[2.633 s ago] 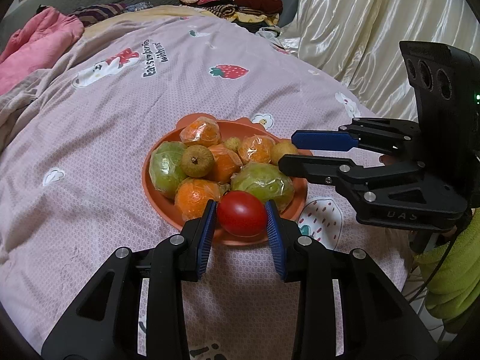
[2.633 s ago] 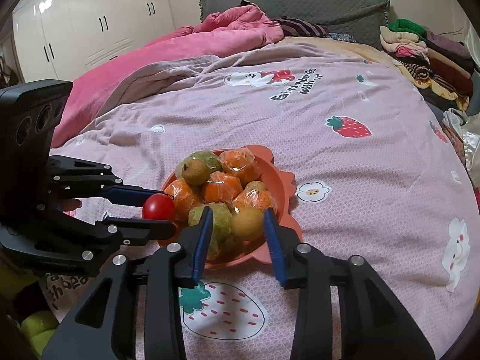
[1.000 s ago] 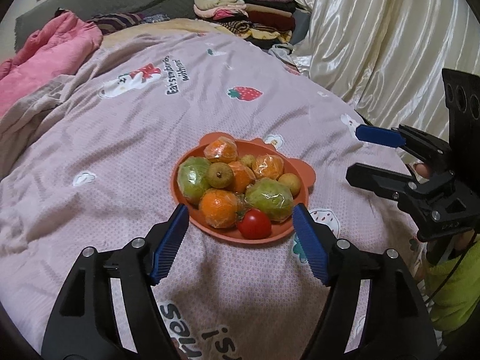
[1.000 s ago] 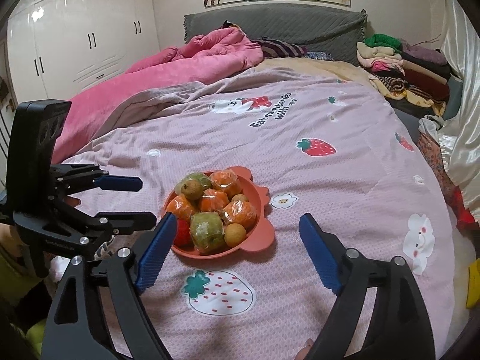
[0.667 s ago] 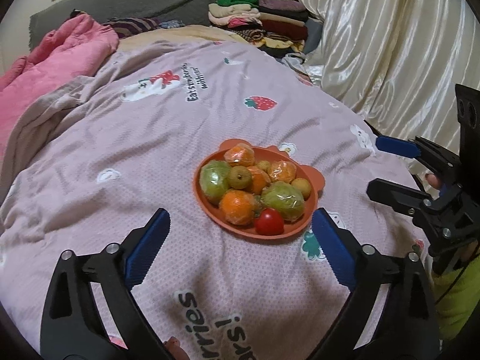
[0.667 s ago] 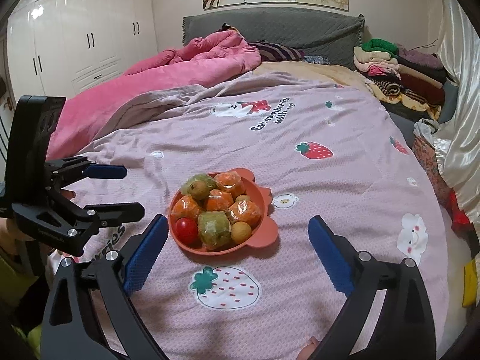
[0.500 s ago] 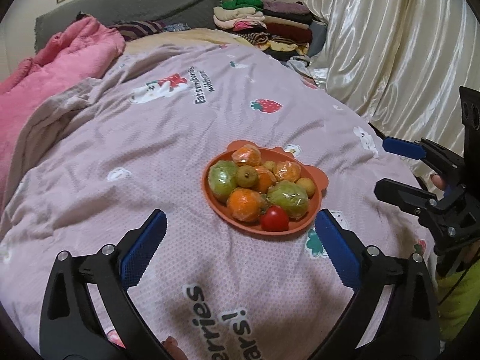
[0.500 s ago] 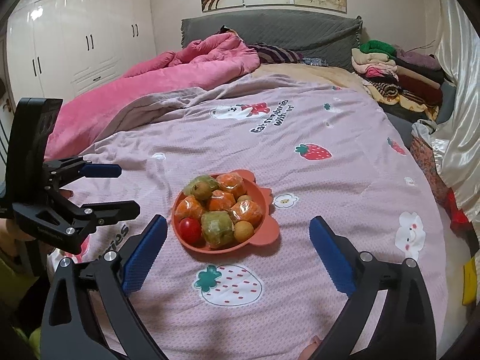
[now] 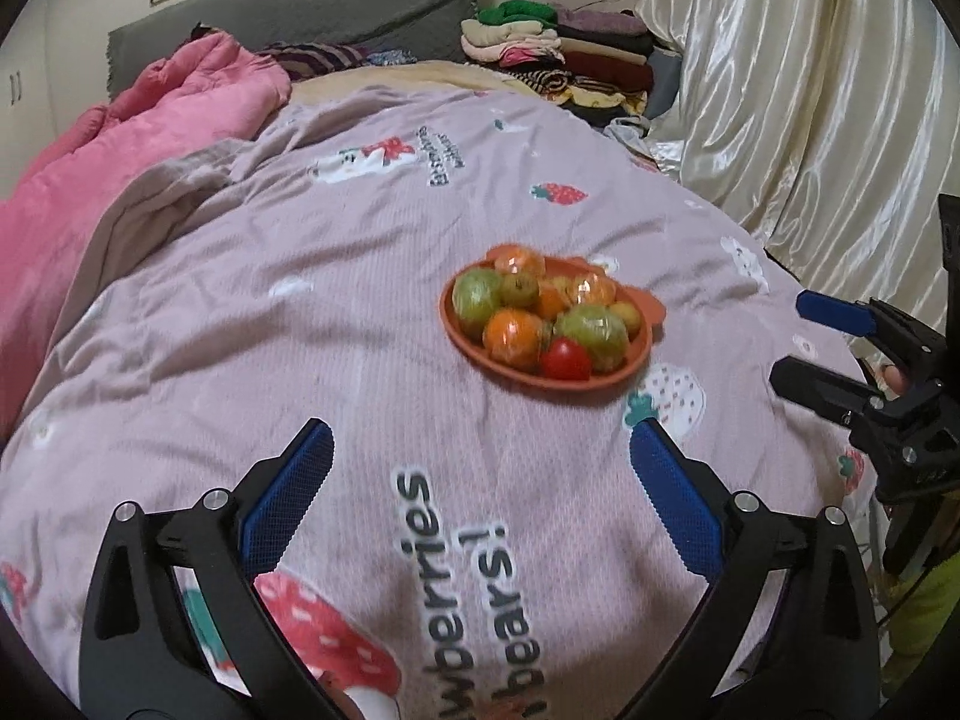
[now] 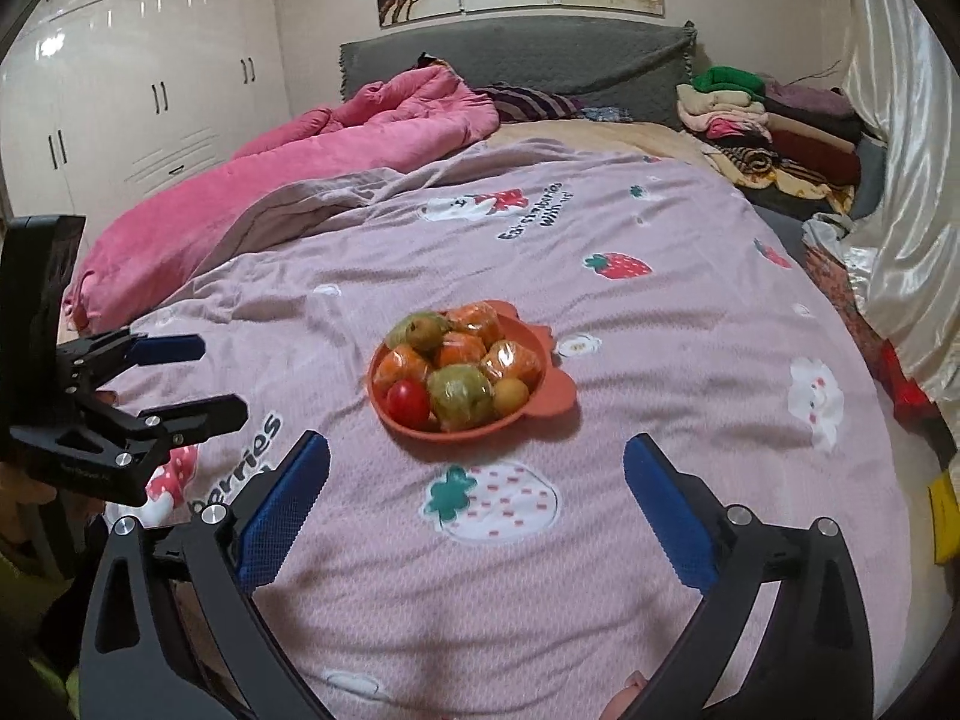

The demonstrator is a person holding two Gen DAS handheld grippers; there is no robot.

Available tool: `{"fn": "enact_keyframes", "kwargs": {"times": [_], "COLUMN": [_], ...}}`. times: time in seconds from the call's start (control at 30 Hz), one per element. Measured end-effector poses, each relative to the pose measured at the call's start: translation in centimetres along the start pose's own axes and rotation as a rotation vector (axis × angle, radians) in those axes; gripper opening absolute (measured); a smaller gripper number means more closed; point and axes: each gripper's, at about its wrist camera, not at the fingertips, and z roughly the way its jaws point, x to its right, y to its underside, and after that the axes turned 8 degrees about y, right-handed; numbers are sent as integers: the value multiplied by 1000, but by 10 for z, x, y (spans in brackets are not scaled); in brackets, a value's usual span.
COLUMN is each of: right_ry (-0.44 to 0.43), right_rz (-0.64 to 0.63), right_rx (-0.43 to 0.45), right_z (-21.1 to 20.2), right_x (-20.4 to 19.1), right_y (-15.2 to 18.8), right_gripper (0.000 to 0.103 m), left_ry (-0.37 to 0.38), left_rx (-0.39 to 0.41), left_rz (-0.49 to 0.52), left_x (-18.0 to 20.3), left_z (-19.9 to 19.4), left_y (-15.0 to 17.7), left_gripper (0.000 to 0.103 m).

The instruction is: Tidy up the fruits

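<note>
Gaping empty, left tool and right tool, fruit plate beyond, pink quilt behind, perhaps rumpled.

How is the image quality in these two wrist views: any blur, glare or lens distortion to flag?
Left wrist view: the plate and fruit are smeared by motion blur, the curtain glossy; heavy fisheye bending with dark corners. Right wrist view: sharper, the tomato crisp, lamp glare on the wardrobe doors, same fisheye curve and black vignette.

A pink quilt lies bunched on the strawberry-print bedspread; folded clothes are stacked near the cream curtain.
</note>
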Motion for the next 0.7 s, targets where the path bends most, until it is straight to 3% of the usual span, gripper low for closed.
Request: {"fn": "enact_keyframes", "kwargs": {"times": [0.7], "right_ry": [26], "right_rz": [92], "right_rx": [-44], "right_z": [-7], "right_x": [-8], "right_y": [53], "right_gripper": [98], "left_ry": [-21], "left_rx": [2], "left_rz": [-32], "left_x": [13], "left_z": [-7], "left_y": [40], "left_gripper": [93]}}
